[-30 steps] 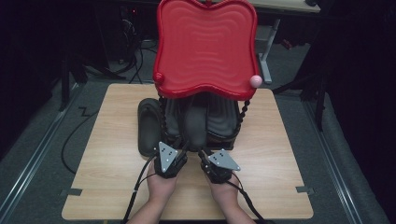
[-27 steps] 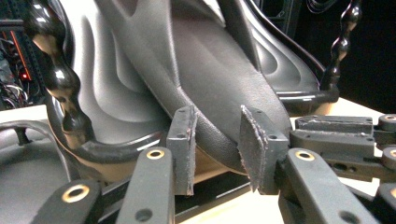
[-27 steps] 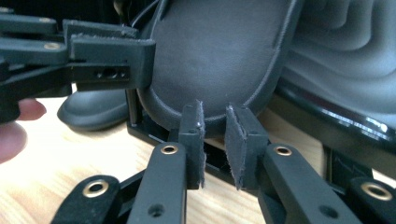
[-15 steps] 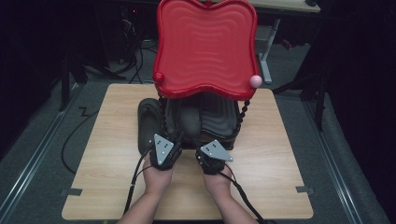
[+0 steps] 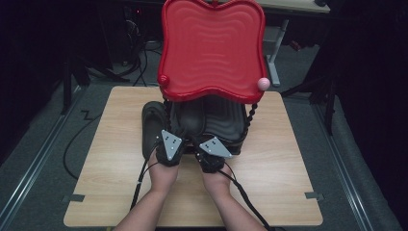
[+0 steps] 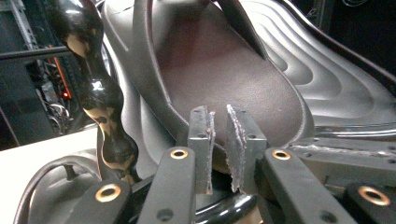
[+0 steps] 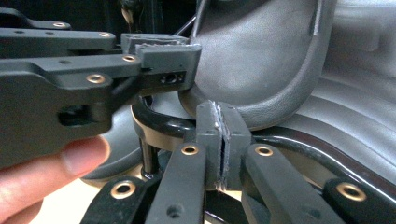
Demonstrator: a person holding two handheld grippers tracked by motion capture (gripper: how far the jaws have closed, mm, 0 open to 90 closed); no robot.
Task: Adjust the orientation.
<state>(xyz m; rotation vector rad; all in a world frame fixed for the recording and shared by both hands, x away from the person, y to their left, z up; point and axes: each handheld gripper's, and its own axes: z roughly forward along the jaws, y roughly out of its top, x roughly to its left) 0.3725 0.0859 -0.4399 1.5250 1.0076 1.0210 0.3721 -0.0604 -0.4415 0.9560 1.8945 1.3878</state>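
As both hands drew back from the rack [image 5: 231, 120], the left gripper [image 6: 219, 135] has been closing, a narrow gap left, nothing between. Right gripper [image 7: 219, 140] jaws together, empty. The slipper [image 6: 224, 70] likely sits placed on the lower tray.

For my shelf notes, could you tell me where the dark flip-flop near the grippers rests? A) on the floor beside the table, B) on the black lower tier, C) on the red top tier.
B: the dark flip-flop lies on the black lower tier, beneath the red top tier.
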